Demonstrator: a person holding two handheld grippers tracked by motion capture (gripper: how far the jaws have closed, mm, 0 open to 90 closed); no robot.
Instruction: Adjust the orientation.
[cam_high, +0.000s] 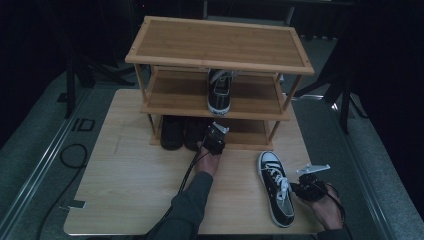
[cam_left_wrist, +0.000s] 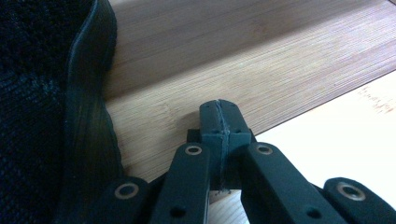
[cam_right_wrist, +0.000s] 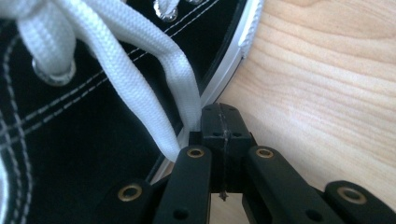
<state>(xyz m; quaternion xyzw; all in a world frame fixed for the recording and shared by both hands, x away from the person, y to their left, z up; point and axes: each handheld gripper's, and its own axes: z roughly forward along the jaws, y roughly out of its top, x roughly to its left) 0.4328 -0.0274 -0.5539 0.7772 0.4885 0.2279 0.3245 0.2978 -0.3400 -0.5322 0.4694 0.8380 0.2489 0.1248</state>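
From above, a three-tier wooden shoe rack (cam_high: 218, 42) stands at the far side of the desk (cam_high: 130, 185). One black-and-white sneaker (cam_high: 219, 91) sits on the rack's middle shelf, toe toward the person, and a pair of plain black shoes (cam_high: 181, 132) sits on the bottom shelf at its left end. A second sneaker (cam_high: 276, 187) lies on the desk at the right, toe pointing away, white laces showing.

The left tongs (cam_high: 216, 137) reach toward the bottom shelf just beside the black shoes. The high view does not let you judge their opening; the left gripper view does: the left tongs (cam_left_wrist: 219, 109) are pressed fully together with nothing between them, hovering over the bottom shelf board (cam_left_wrist: 261, 70), with a black shoe's rubber edge (cam_left_wrist: 88, 116) close on the left.

The right tongs (cam_high: 305, 187) sit just beside the desk sneaker's right side. The right gripper view shows them (cam_right_wrist: 223, 114) closed tight and empty, tips at the sneaker's white sole rim (cam_right_wrist: 233, 56), a white lace (cam_right_wrist: 154, 84) draped just beside them.
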